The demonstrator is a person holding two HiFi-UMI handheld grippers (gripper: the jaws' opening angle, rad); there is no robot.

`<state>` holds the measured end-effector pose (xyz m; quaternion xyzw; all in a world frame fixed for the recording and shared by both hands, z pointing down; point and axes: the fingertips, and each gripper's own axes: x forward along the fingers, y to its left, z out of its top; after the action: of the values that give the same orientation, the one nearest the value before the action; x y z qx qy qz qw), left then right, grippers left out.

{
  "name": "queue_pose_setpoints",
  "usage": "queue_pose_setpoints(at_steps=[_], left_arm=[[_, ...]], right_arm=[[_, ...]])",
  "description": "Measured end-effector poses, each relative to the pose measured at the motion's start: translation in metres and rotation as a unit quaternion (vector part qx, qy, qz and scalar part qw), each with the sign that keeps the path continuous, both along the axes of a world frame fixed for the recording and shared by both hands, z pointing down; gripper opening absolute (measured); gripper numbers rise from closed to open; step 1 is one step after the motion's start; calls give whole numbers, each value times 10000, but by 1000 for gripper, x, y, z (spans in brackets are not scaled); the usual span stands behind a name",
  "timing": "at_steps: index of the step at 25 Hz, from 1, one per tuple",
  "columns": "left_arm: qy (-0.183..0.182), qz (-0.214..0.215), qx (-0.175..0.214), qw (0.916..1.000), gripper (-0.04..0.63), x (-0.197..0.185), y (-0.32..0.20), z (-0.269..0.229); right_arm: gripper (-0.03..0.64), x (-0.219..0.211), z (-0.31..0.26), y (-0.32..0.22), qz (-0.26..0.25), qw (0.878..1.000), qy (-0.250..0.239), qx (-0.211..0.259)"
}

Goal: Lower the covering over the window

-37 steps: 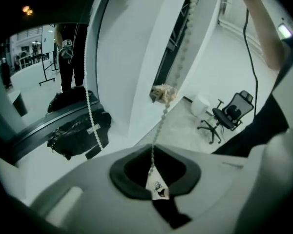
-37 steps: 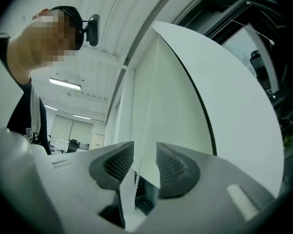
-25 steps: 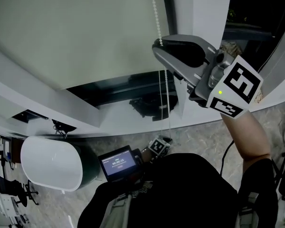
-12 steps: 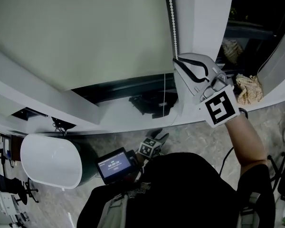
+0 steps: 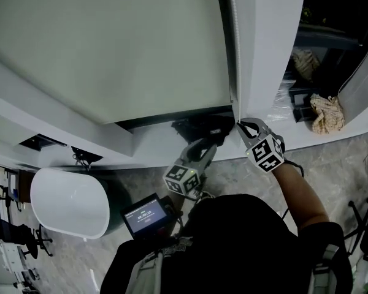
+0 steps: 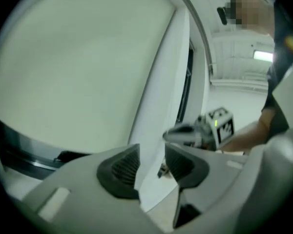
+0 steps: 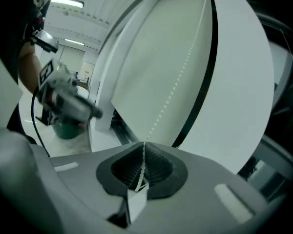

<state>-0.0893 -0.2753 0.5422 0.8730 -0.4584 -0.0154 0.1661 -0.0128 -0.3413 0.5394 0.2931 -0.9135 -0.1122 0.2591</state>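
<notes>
- The right hand-held gripper [image 5: 240,126] was up high on the bead chain [image 5: 234,72] a second ago. It now sits low, just above the window sill [image 5: 153,147].
- Its jaws have just been closing. In the right gripper view [image 7: 144,167] the pads are pinched together with the bead chain [image 7: 176,89] running straight down into the seam between them, so it is clamped on the chain.
- The left hand-held gripper [image 5: 207,149] was tucked low by the person's body a second ago. It has come up and now points toward the sill, near the right one.
- Its jaws have just sprung apart from shut, then narrowed a touch. In the left gripper view [image 6: 151,167] the pads stand clearly apart with only the white frame post [image 6: 158,106] showing beyond the gap, so it holds nothing.
- The roller blind [image 5: 110,48] covers most of the window. Its bottom edge [image 5: 172,114] now leaves a thinner dark strip of glass [image 5: 199,126] above the sill than before, so the long pull seems to have paid the blind down.
- I judge this to be the bottom of one stroke in a hand-over-hand pull. The open left gripper looks free to take the chain higher up, and the blind is nearly but not fully down.
</notes>
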Motion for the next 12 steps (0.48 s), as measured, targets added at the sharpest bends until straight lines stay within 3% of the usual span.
queue_pose_setpoints(at_steps=[5,9,12], left_arm=[[798,365,940,9917,164,24,-36,-107],[994,900,1424,9807,190,49,-48,-162],[1121,1047,1595,9752,198,59,-49,-197]], right_arm=[[12,-4,96,29,-30,9945,465,-935],[12,-16,132,55,-108,9871,424,-1542],[12,-20,152,73,-216,9803,540,-1885]])
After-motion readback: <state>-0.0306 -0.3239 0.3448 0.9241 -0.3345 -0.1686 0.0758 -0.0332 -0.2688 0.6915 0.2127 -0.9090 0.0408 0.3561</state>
